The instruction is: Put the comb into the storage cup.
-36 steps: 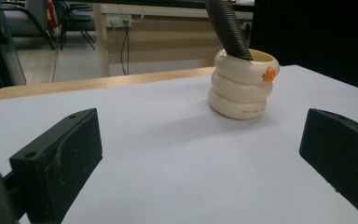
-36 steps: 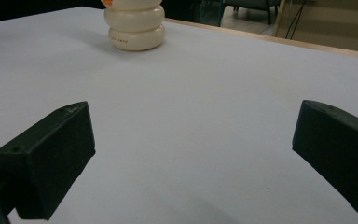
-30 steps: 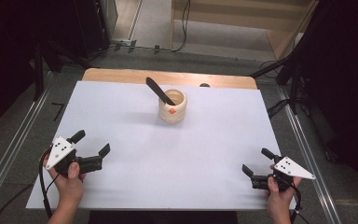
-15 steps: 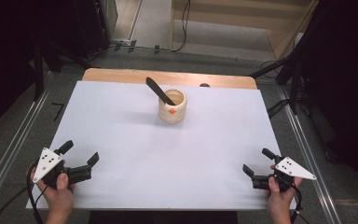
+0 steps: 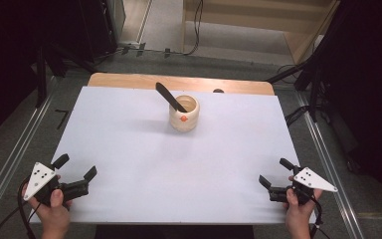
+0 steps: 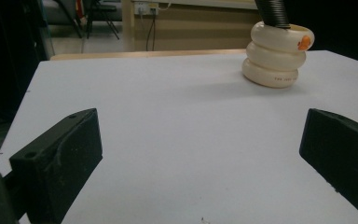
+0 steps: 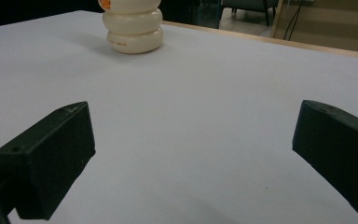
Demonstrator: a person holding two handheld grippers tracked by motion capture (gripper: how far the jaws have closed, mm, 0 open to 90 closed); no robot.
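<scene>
high view: left gripper (image 5: 74, 168) and right gripper (image 5: 273, 172), jaws spread and empty, rest well apart from the ribbed cup (image 5: 184, 114) holding a dark utensil (image 5: 170, 97) at the far centre.
left gripper view: cup (image 6: 278, 55) far right; a sideways knock could tip it.
right gripper view: cup (image 7: 133, 25) far left; a high grasp may slip.

A white sheet (image 5: 129, 139) covers nearly all of the counter (image 5: 129, 79), whose bare wooden strip shows along the far edge. A small dark object (image 5: 218, 90) sits on that strip, too small to identify. Metal rails (image 5: 10, 164) run along the floor on both sides of the counter. Beyond it stand black equipment stands (image 5: 45, 59), trailing cables (image 5: 196, 25) and pale wooden furniture (image 5: 258, 20).
</scene>
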